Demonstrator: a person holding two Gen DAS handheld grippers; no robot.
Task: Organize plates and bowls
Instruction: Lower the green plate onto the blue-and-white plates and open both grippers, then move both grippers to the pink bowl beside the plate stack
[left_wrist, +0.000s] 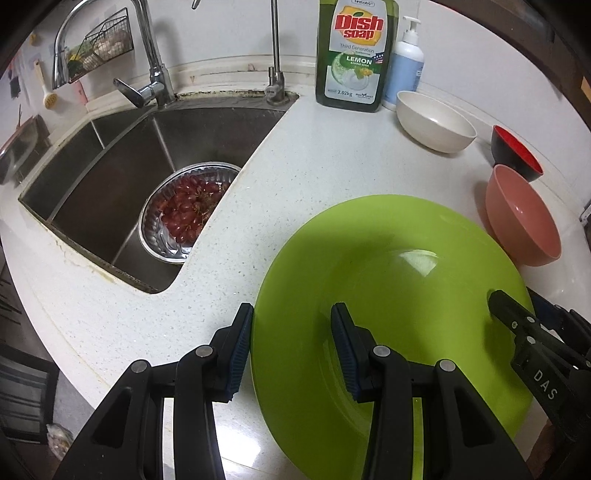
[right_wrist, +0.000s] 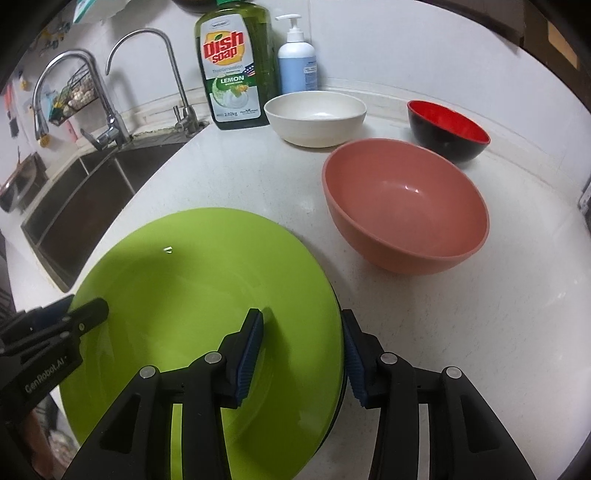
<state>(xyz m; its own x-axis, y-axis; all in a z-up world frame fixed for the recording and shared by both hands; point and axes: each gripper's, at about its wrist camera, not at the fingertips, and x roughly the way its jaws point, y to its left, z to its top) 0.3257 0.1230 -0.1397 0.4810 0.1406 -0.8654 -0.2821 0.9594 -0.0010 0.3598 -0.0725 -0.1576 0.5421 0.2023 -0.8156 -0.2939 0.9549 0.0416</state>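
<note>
A lime green plate lies on the white counter; it also shows in the right wrist view, on top of a dark plate whose edge peeks out at its right rim. My left gripper is open and straddles the plate's left rim. My right gripper is open and straddles its right rim. A pink bowl, a white bowl and a black bowl with a red inside stand behind the plate.
A steel sink at the left holds a metal bowl of red grapes. Two taps stand behind it. A dish soap bottle and a pump bottle stand against the back wall.
</note>
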